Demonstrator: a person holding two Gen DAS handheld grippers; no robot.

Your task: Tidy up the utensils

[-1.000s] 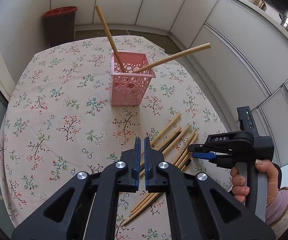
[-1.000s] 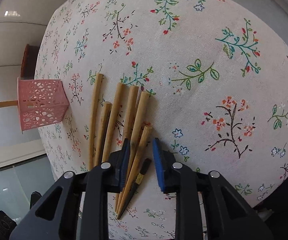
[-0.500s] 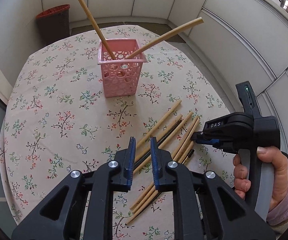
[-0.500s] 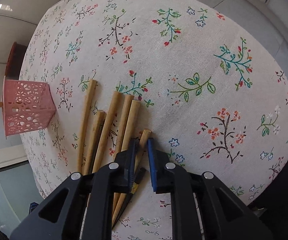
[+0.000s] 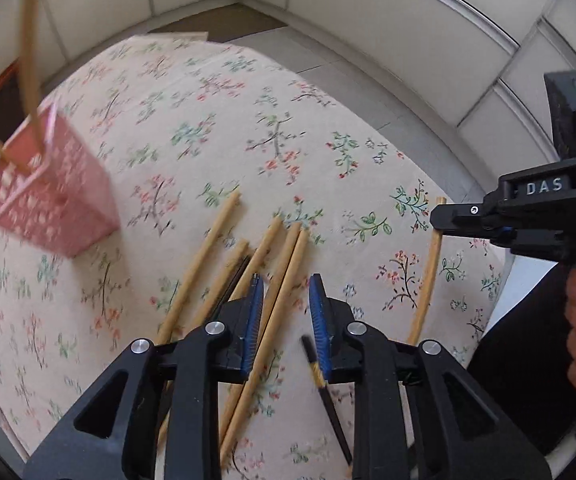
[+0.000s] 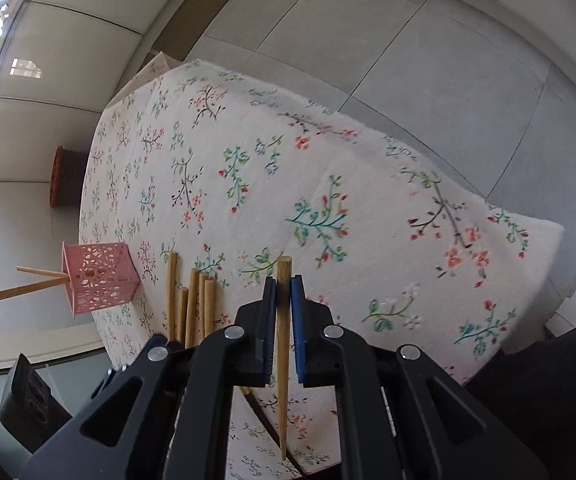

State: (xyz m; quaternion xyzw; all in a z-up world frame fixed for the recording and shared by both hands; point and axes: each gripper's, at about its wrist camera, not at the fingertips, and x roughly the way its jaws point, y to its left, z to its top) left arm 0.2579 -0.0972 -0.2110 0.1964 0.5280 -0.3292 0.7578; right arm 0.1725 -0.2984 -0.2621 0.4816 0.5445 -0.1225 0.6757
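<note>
Right gripper [image 6: 283, 284] is clamped on one wooden chopstick [image 6: 282, 344], its long axis running straight up the lower middle of the frame, lifted off the floral tablecloth [image 6: 328, 184]. The pink basket [image 6: 98, 282] sits far to the left of those jaws, two sticks already poking out. Left gripper [image 5: 286, 304] hangs with jaws apart over the loose chopsticks [image 5: 288, 268] at bottom centre. The basket is motion-blurred in the left view, and the dark chopstick [image 5: 324, 396] is partly hidden.
</note>
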